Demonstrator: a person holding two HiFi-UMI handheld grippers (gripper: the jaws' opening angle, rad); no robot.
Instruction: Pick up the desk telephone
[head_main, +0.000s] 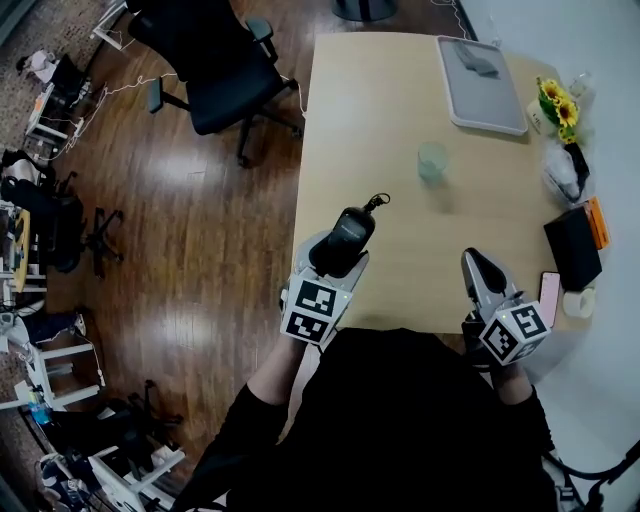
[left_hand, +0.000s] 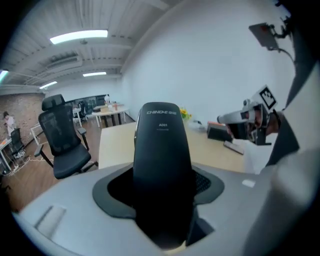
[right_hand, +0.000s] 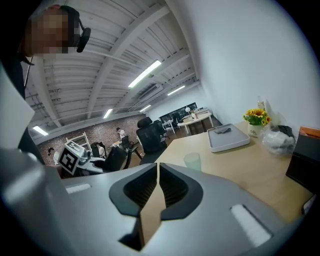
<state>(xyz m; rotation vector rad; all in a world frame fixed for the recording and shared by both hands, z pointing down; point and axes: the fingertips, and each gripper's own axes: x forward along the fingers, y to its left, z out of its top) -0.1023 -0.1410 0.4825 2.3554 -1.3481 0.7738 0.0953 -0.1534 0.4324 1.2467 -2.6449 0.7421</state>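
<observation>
Clamped in my left gripper (left_hand: 162, 192) is the desk telephone (left_hand: 162, 150), a smooth, matte black piece that tapers to a rounded top, with the dark pads pressed against both its sides. That gripper's view shows small pale print on the face. The head view instead shows a thin looped cord at the far end, and places the telephone over the near left corner of the counter (head_main: 400, 100).

My right gripper (right_hand: 157, 185) has its ribbed black pads brought together with nothing between them. It sits at the counter's near edge toward the right.

The counter is pale wood with a flat finish. A translucent greenish cup (head_main: 432, 160) stands near its middle, and a grey rectangular tray (head_main: 480, 85) lies at the far right corner. Along the right edge are yellow flowers (head_main: 558, 103) and a black box (head_main: 572, 245). A black office chair (head_main: 215, 60) stands on the glossy wooden floor (head_main: 200, 250) beyond the left edge.
</observation>
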